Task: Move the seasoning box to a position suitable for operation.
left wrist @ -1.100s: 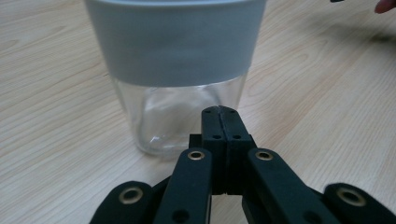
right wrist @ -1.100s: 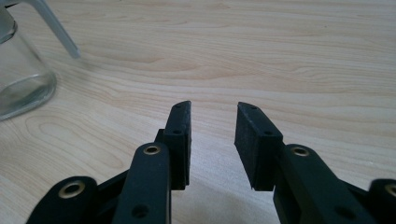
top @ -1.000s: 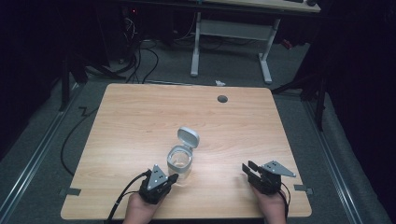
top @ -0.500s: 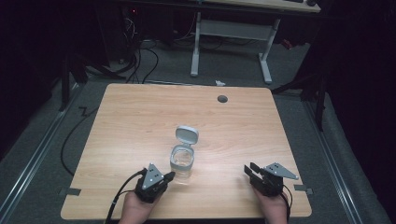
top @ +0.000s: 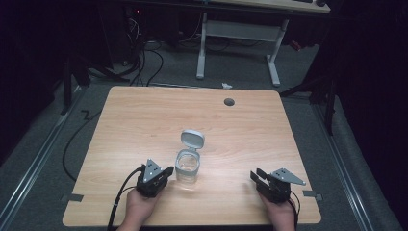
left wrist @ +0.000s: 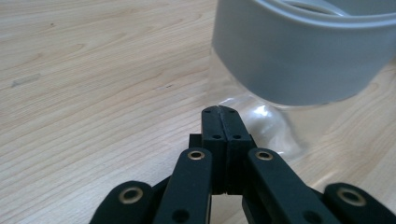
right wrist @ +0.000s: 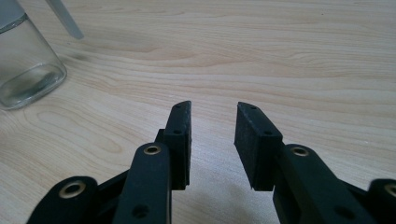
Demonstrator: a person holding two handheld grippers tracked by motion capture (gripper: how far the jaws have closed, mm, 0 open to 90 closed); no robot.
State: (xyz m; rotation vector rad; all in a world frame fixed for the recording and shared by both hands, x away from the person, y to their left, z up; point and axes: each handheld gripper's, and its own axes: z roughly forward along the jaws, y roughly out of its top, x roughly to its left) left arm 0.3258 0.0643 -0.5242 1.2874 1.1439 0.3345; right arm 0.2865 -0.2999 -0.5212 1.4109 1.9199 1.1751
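— What colours am I getting from your end?

— My table (top: 144, 120) is light wood with a wavy grain, one dark round hole (top: 229, 101) near its far edge. The jar (top: 187, 168) is clear glass with a pale grey collar and grey lid (top: 192, 139). Both my grippers, left (top: 166, 172) and right (top: 256, 175), are black with grey plates.

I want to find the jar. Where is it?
In the high view, the glass jar stands near the table's front middle, lid open, just right of the shut left gripper.

Clear glossy glass jar (top: 186, 168) with a matt grey plastic collar; smooth light wood-grain table (top: 144, 120).
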